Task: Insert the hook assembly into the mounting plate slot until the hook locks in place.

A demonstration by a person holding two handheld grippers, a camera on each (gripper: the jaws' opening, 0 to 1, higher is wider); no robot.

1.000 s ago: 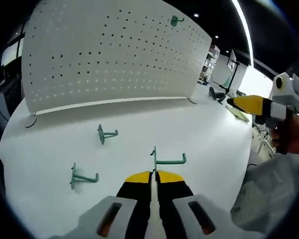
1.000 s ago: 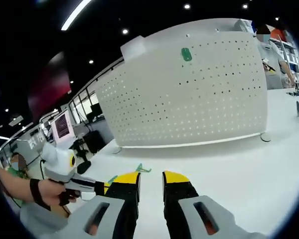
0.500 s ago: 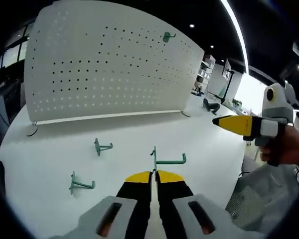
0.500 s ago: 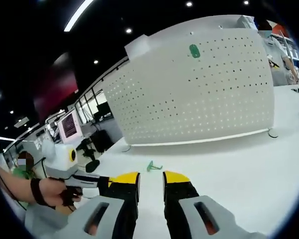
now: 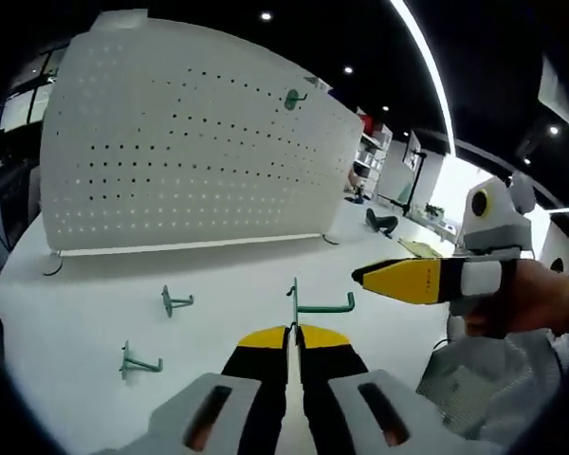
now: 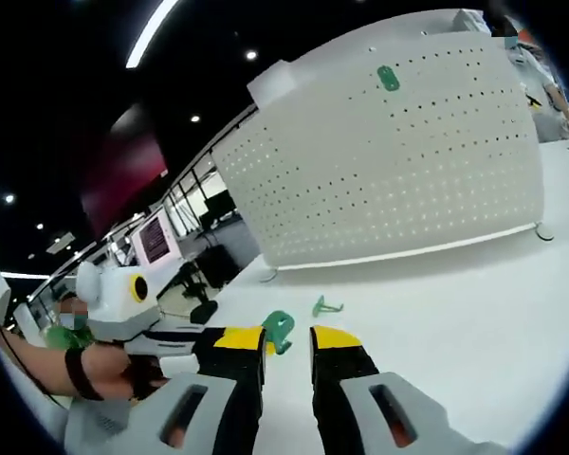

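Left gripper [image 5: 291, 334] jaws clamped on a green hook [image 5: 315, 303]; right gripper [image 6: 286, 343] jaws parted, empty.

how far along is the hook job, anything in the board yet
Done: one green hook already hangs high on the pegboard. In hand: the left gripper is shut on another hook, lifted off the table; the right gripper is open beside it. Left: inserting the held hook, plus two loose hooks lying on the table.

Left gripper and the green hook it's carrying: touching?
Touching. In the left gripper view the left gripper has its jaws shut together on the green hook, whose stem rises straight from between the yellow tips, above the white table.
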